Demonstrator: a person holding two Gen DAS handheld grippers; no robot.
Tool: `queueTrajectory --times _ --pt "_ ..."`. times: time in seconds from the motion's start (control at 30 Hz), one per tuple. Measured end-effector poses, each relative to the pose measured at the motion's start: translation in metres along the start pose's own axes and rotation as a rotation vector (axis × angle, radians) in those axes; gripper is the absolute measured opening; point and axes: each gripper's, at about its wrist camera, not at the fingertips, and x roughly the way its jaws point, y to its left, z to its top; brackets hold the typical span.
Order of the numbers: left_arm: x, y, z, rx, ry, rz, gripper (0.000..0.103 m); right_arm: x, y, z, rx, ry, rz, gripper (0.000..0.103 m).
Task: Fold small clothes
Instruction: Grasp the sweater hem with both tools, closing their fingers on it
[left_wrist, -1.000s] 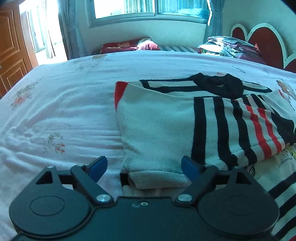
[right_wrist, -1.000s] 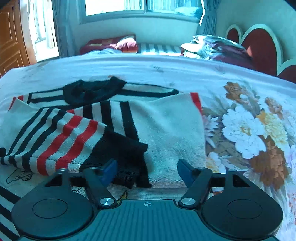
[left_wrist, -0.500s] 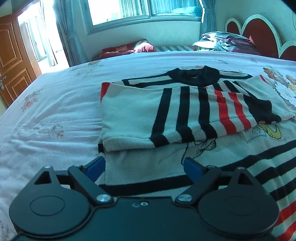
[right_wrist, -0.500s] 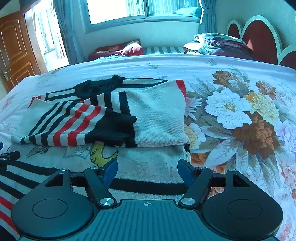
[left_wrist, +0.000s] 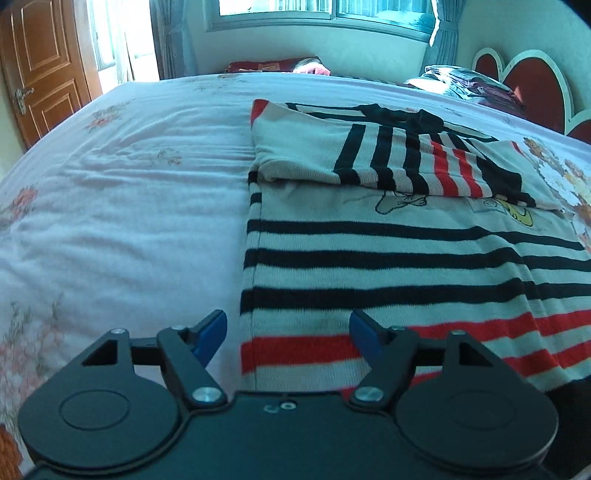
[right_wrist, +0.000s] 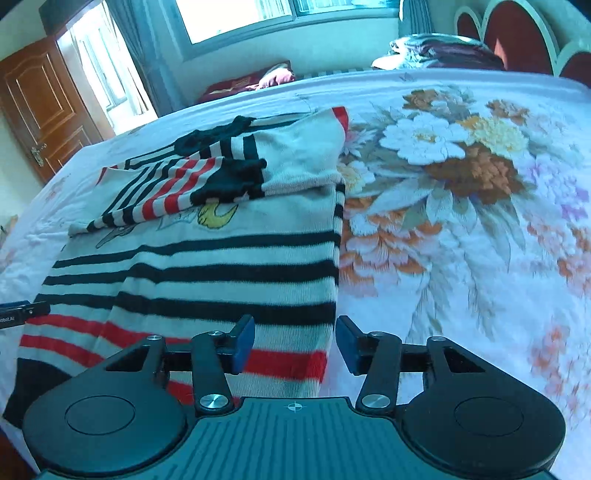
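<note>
Left wrist: your left gripper (left_wrist: 288, 334) gapes empty, straddling striped sweater (left_wrist: 388, 258) hem corner for grabbing.
Right wrist: your right gripper (right_wrist: 294, 345) likewise, wide, nothing held.

Right black two-finger gripper with blue pads (right_wrist: 294, 345): jaws parted, empty, hovering over near right hem corner of cream knit sweater with black and red stripes (right_wrist: 207, 266). Sleeves lie folded across its far part. Flowered white bedspread (right_wrist: 461, 206) stretches right.
</note>
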Motion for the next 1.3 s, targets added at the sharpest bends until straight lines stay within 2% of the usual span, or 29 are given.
queueTrajectory --times 0.1,0.2,0.4,0.53,0.6,0.63,0.7,0.73,0.77,0.8,0.83,0.87,0.93,0.97,1.0,1.03,1.07,1.1,1.13,1.23,1.3 --pt "-0.009 0.008 -0.016 -0.036 0.028 -0.014 0.069 -0.011 -0.008 -0.021 0.06 0.011 0.03 0.049" --pt "-0.02 0.015 -0.032 -0.075 0.051 -0.06 0.065 -0.016 -0.017 -0.036 0.13 0.041 0.075 0.049" --pt "-0.04 0.017 -0.06 -0.123 0.078 -0.192 0.059 -0.029 -0.019 -0.059 0.179 0.083 0.176 0.049" --pt "-0.05 0.02 -0.075 -0.202 0.095 -0.289 0.057 -0.038 -0.014 -0.077 0.197 0.105 0.24 0.049" --pt "-0.052 0.022 -0.084 -0.26 0.112 -0.355 0.046 -0.042 -0.012 -0.085 0.211 0.117 0.276 0.049" --pt "-0.051 0.024 -0.087 -0.283 0.116 -0.379 0.045 -0.043 -0.01 -0.088 0.213 0.121 0.292 0.049" --pt "-0.047 0.028 -0.089 -0.335 0.116 -0.415 0.044 -0.042 -0.008 -0.09 0.213 0.126 0.306 0.043" --pt "-0.045 0.031 -0.088 -0.366 0.12 -0.43 0.042 -0.04 -0.008 -0.09 0.217 0.131 0.309 0.033" --pt "-0.041 0.033 -0.087 -0.397 0.127 -0.44 0.032 -0.038 -0.009 -0.09 0.223 0.133 0.311 0.02" --pt "-0.036 0.035 -0.085 -0.42 0.137 -0.435 0.011 -0.035 -0.012 -0.089 0.236 0.138 0.312 0.011" --pt "-0.033 0.036 -0.084 -0.427 0.142 -0.425 0.006 -0.033 -0.015 -0.088 0.246 0.143 0.307 0.004" --pt "-0.036 0.037 -0.082 -0.436 0.119 -0.427 0.005 -0.037 -0.019 -0.087 0.257 0.124 0.309 0.004" --pt "-0.056 0.037 -0.079 -0.435 0.008 -0.458 0.005 -0.055 -0.027 -0.083 0.274 0.045 0.346 0.004" --pt "-0.06 0.036 -0.078 -0.421 -0.001 -0.44 0.005 -0.064 -0.031 -0.082 0.273 0.011 0.368 0.004" --pt "-0.056 0.034 -0.078 -0.393 0.03 -0.388 0.005 -0.071 -0.034 -0.081 0.257 -0.018 0.386 0.004" --pt "-0.046 0.031 -0.08 -0.372 0.084 -0.342 0.005 -0.07 -0.036 -0.081 0.236 -0.013 0.37 0.004" --pt "-0.038 0.03 -0.085 -0.375 0.118 -0.327 0.006 -0.06 -0.037 -0.082 0.22 0.041 0.316 0.004" --pt "-0.036 0.031 -0.087 -0.404 0.099 -0.333 0.005 -0.049 -0.037 -0.084 0.218 0.09 0.274 0.004" --pt "-0.037 0.032 -0.085 -0.423 0.094 -0.332 0.005 -0.046 -0.038 -0.084 0.238 0.088 0.281 0.004" --pt "-0.048 0.031 -0.08 -0.456 0.027 -0.346 0.005 -0.062 -0.034 -0.072 0.251 -0.004 0.344 0.004" --pt "-0.052 0.035 -0.073 -0.487 -0.002 -0.358 0.005 -0.067 -0.029 -0.057 0.204 -0.037 0.334 0.004"
